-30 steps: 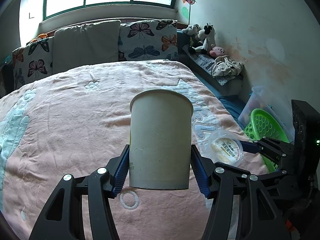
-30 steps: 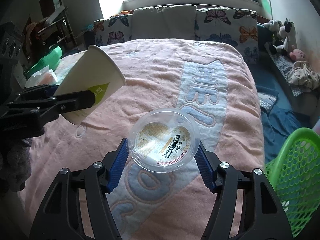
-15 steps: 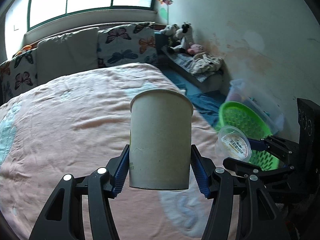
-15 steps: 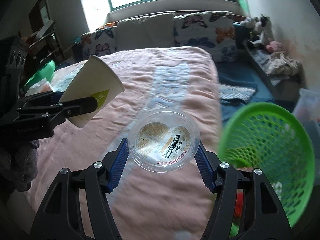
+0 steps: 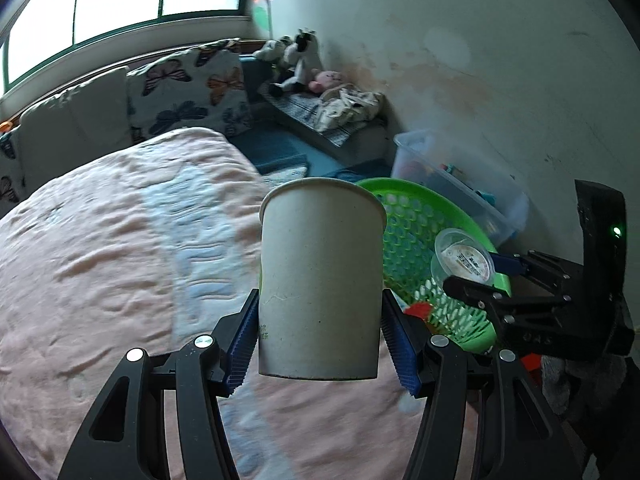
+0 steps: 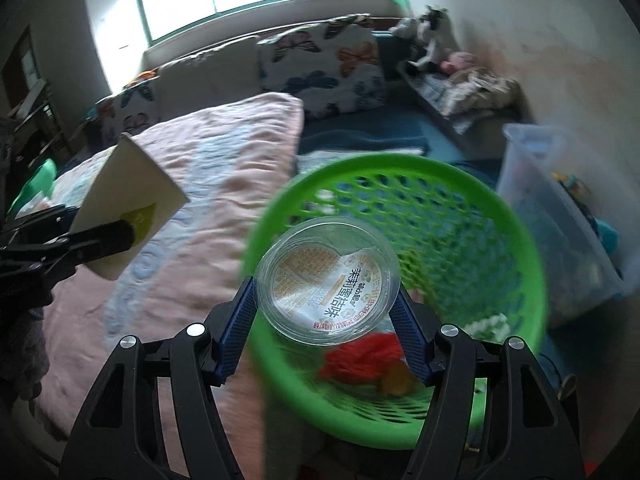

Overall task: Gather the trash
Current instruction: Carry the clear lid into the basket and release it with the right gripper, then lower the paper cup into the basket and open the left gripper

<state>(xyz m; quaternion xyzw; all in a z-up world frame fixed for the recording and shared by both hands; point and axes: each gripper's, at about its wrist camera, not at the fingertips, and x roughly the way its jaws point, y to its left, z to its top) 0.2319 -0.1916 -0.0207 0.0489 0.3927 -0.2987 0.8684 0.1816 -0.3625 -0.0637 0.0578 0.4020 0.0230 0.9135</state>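
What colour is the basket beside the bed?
Bright green basket, with a perforated mesh wall; clearest in the right wrist view.

Bed (image 5: 120, 248) under a pink blanket (image 6: 224, 184), butterfly pillows (image 5: 188, 92) at its head, green basket (image 6: 472, 208) just beside it

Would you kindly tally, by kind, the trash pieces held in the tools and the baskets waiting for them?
Paper cup, in left tool: 1
Clear plastic cup, in right tool: 1
Green basket: 1
Total: 3
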